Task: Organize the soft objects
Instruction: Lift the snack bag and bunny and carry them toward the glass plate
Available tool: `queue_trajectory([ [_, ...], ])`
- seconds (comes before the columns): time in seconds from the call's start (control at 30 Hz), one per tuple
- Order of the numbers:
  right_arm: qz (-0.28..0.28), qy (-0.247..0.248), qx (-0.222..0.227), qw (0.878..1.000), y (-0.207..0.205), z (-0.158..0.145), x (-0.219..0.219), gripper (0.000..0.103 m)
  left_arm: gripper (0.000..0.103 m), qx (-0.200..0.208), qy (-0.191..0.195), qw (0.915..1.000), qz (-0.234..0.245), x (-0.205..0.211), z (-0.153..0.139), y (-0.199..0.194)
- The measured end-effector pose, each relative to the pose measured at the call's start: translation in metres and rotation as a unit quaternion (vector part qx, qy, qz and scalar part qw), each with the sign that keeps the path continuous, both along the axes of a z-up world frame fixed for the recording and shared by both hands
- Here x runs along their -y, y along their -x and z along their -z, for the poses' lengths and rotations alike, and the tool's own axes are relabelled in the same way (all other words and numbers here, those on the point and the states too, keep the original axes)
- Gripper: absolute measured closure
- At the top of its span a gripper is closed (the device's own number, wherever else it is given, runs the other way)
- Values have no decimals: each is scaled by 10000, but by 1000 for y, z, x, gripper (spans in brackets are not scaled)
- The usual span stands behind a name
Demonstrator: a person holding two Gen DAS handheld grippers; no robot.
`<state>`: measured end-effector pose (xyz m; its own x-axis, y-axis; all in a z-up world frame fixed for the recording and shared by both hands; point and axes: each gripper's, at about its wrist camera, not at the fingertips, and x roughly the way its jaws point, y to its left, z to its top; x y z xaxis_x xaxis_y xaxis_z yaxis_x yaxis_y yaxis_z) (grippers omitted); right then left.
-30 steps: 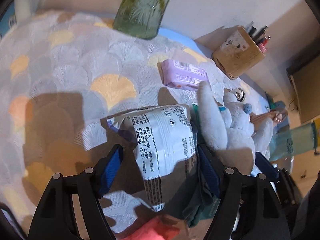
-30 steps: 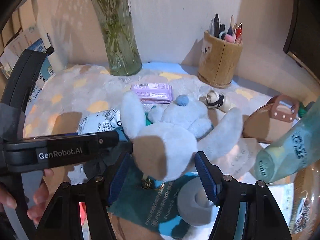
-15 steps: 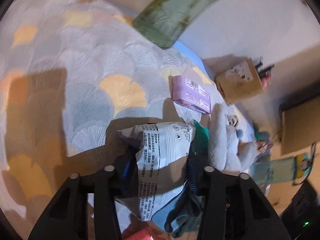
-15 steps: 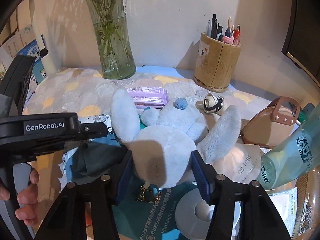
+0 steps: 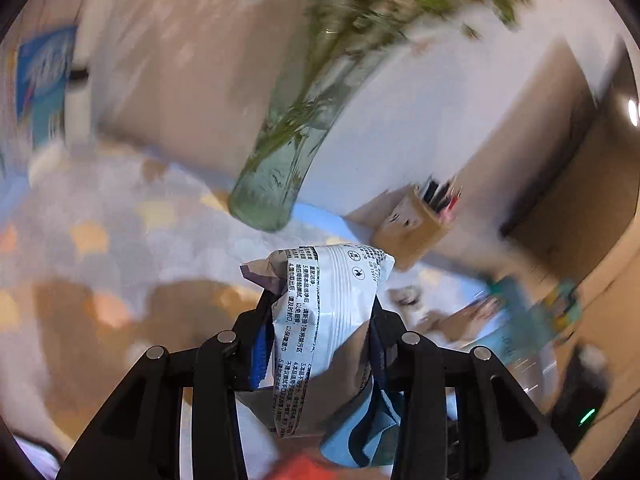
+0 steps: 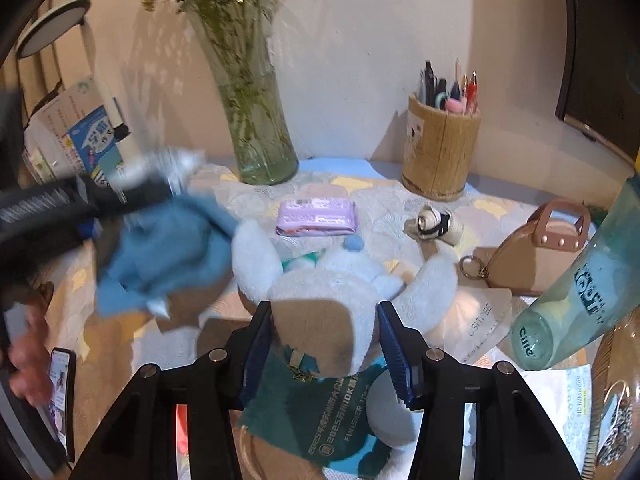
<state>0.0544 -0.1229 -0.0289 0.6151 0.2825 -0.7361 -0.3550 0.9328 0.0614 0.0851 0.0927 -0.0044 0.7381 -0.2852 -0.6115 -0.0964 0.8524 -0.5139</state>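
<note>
Left gripper (image 5: pixel 320 344): we have clamped the white printed packet (image 5: pixel 326 320), jaws closing further, and lifted it off the patterned cloth (image 5: pixel 120 240); blue fabric (image 6: pixel 160 248) hangs with it.
Right gripper (image 6: pixel 326 354): pads squeeze the plush rabbit (image 6: pixel 340 292), which hasn't left the table.
Meaning: one soft item now travels, the rabbit waits.
Vase (image 6: pixel 256 120): green stems.
Wooden pot (image 6: pixel 440 148): pens.

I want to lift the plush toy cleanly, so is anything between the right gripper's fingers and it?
Nothing visible. The right gripper already has its fingers on both sides of the plush toy, pressing its head. A dark green cloth lies under the toy, not between the fingers and it.
</note>
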Motion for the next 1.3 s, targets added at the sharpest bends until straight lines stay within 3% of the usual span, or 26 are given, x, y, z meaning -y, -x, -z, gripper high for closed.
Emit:
queue_trajectory([
  [0.03, -5, -20, 5, 10000, 1, -1, 0, 52, 67, -204, 245, 9993, -217, -8, 6, -1],
  [0.07, -7, -38, 7, 10000, 3, -3, 0, 52, 67, -275, 22, 9988, -416, -11, 7, 0],
  [0.13, -22, -37, 22, 10000, 6, -4, 0, 52, 67, -58, -727, 9967, -363, -3, -3, 8],
  [0.17, -27, -33, 51, 10000, 8, -6, 0, 52, 66, 81, -780, 9968, -169, 0, -7, 12],
  [0.23, -29, -22, 78, 10000, 12, -7, 3, 52, 64, 95, -230, 9995, 205, -3, -8, 13],
  [0.27, -26, -9, 54, 10000, 14, -7, 4, 52, 62, -160, -44, 9991, 402, -3, -2, 10],
  [0.3, -36, -6, 23, 10000, 13, -5, 5, 52, 62, -507, -98, 9974, 504, -1, 9, 8],
  [0.4, -167, 95, -75, 9998, 20, -2, 8, 54, 62, -1232, -590, 9903, 257, 0, 42, 9],
  [0.5, -287, 214, -19, 9994, 31, -2, 9, 54, 61, -1523, -207, 9881, 5, -10, 66, 12],
  [0.6, -300, 258, -50, 9992, 37, 1, 11, 54, 58, -1814, -119, 9833, -52, -15, 86, 8],
  [0.7, -303, 288, -101, 9991, 39, 4, 13, 54, 57, -2086, 390, 9770, -195, -25, 104, 5],
  [0.8, -302, 287, -90, 9991, 41, 3, 14, 54, 55, -2049, 678, 9757, -368, -33, 103, 13],
  [0.93, -283, 265, -115, 9992, 40, 3, 15, 54, 55, -1978, 544, 9777, -461, -36, 102, 14],
  [1.07, -295, 278, -92, 9991, 40, 3, 14, 54, 63, -1704, 315, 9827, -654, -36, 96, 19],
  [1.3, -257, 24, 196, 9995, 41, -16, 20, 56, 64, -846, -75, 9939, -700, -31, 34, 18],
])
